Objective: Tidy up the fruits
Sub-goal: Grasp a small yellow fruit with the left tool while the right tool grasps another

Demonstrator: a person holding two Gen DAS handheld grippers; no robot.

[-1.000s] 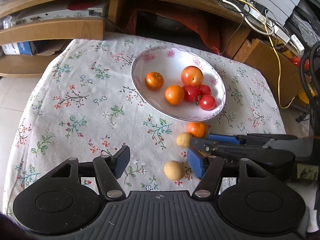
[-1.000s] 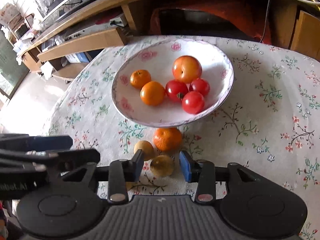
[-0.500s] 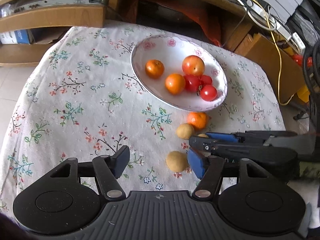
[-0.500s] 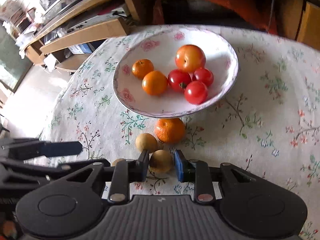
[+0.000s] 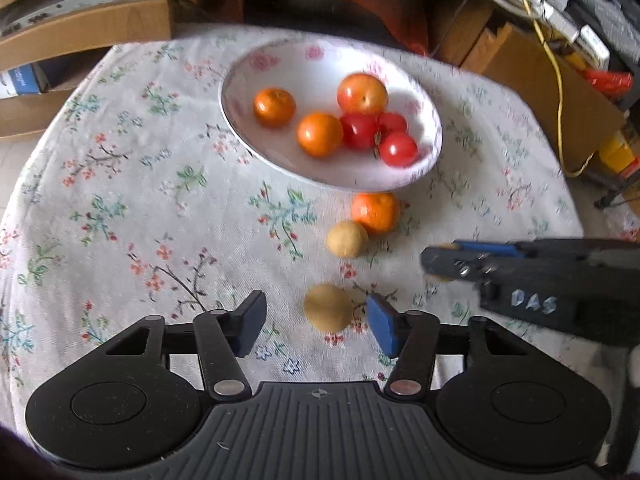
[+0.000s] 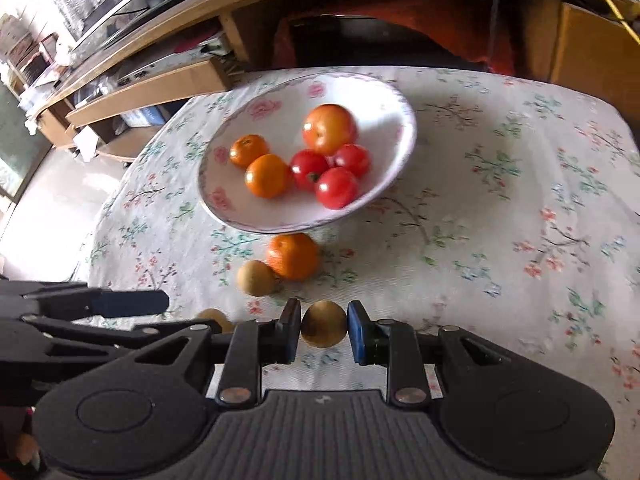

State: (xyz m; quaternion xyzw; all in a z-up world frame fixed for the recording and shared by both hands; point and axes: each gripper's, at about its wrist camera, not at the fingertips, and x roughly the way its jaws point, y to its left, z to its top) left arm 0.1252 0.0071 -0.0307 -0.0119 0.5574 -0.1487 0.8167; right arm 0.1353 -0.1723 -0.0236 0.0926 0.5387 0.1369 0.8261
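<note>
Right tongs (image 6: 324, 326) clamp one tan fruit (image 6: 324, 323); left tongs (image 5: 316, 322), closing round another (image 5: 328, 307), should centre it before lifting.

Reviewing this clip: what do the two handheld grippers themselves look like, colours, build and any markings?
Both are black plastic with ribbed bodies, round side housings and silver pivot bolts. The left gripper and right gripper carry blue-padded fingers. The right one bears handwritten white letters "DAS".
</note>
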